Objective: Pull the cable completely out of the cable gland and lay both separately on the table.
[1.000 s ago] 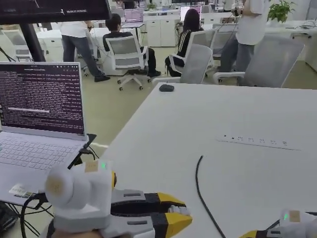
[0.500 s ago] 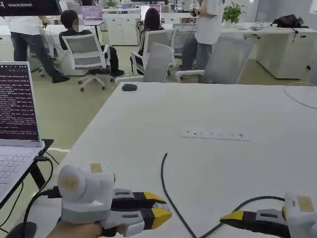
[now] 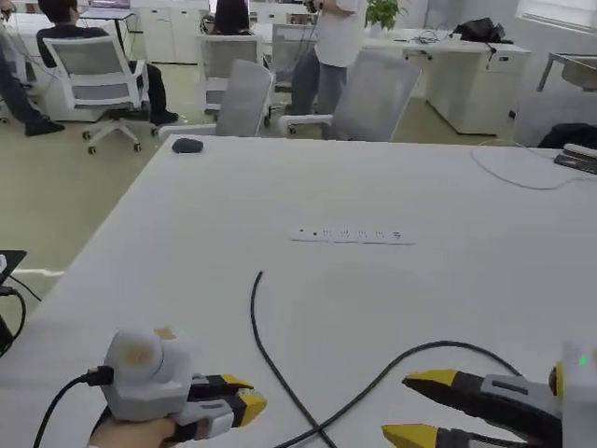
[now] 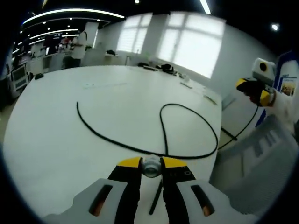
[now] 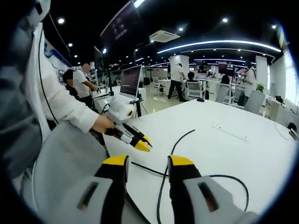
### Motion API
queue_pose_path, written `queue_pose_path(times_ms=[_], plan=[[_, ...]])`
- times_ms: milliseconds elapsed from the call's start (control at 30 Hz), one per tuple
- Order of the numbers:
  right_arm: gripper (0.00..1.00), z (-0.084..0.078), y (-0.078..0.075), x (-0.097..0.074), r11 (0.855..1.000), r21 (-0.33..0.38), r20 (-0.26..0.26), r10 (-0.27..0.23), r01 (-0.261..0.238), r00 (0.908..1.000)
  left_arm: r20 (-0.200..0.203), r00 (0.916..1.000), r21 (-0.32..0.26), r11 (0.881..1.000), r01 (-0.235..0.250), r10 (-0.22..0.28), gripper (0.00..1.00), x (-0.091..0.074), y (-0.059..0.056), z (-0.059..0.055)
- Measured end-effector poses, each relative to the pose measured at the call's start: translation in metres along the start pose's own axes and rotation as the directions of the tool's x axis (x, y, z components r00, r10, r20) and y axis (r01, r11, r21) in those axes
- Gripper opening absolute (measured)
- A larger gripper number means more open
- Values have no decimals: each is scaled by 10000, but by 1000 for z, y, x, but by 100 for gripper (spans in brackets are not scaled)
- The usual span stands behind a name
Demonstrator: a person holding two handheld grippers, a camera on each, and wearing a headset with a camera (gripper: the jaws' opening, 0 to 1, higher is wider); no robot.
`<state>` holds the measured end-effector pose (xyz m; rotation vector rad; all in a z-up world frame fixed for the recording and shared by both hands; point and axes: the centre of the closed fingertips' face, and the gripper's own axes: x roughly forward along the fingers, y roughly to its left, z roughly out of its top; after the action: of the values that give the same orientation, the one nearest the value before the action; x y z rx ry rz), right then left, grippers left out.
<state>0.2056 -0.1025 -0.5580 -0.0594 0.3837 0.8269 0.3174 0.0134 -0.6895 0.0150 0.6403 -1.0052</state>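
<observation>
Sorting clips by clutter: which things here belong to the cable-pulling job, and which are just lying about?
Job: cable; cable gland, clamped in left claw; right claw, open.
Lying about: mouse; socket strip; office chairs.

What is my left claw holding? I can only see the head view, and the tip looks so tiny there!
Observer: The left gripper view shows the left claw shut on a small silvery cable gland.
Operator: Is the cable inside it?
Observer: It seems so. In that view the black cable meets the gland's front, and a piece runs back beneath the claw.
Operator: Where does my right claw point?
Observer: In the right gripper view the right claw is open, and the cable lies in line with the gap between its jaws.
</observation>
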Motion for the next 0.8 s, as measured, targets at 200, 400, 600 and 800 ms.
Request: queue_pose_path(times_ms=[200,400,600,800], plan=[[36,-17,-4,-13,9971,385,-451,-638,655,9969,-329,9988,521,9981,-338,356,17,13,9,-18],[35,-24,-9,-25,9891,866,-429,-1153,1187,9924,-719,9968,192,9993,-331,344,17,19,14,-35],[35,-27,-11,-29,9847,989,-539,-1384,1432,9889,-979,9936,94,9984,-564,571,17,20,20,-50],[35,-29,-12,-30,9820,1080,-578,-1493,1549,9871,-1099,9919,160,9979,-624,638,17,20,20,-58]])
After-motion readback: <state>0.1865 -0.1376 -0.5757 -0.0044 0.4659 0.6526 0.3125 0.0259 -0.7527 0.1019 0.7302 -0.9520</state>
